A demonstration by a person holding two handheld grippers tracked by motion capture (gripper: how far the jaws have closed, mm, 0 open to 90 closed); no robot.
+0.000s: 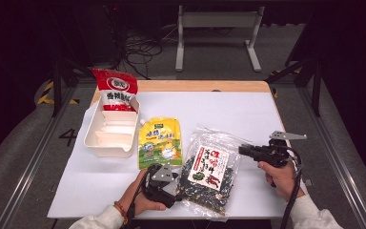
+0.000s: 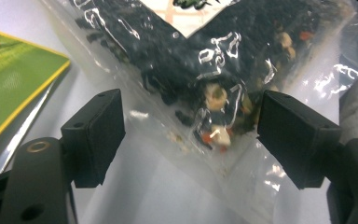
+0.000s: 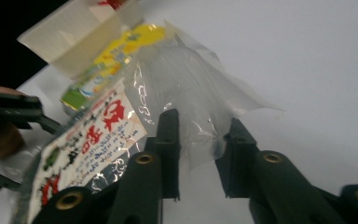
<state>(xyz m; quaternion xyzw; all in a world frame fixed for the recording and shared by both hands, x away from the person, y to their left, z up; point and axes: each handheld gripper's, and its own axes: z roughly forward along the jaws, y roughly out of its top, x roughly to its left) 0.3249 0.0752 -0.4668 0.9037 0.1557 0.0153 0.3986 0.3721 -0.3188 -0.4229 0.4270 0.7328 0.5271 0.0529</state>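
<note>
One clear plastic bag of dark dried mix with a red-and-white label (image 1: pixel 208 174) lies at the lower centre of the white bench (image 1: pixel 248 114). The left hand-held gripper (image 2: pixel 191 135) stands released around its lower corner. The right hand-held gripper (image 3: pixel 200 135) has its jaws either side of the bag's clear upper edge; whether they pinch it I cannot tell. At upper left, one cream plastic tray (image 1: pixel 112 129) holds one red-and-white pouch (image 1: pixel 116 90); one yellow-green spouted pouch (image 1: pixel 160 142) lies beside it.
</note>
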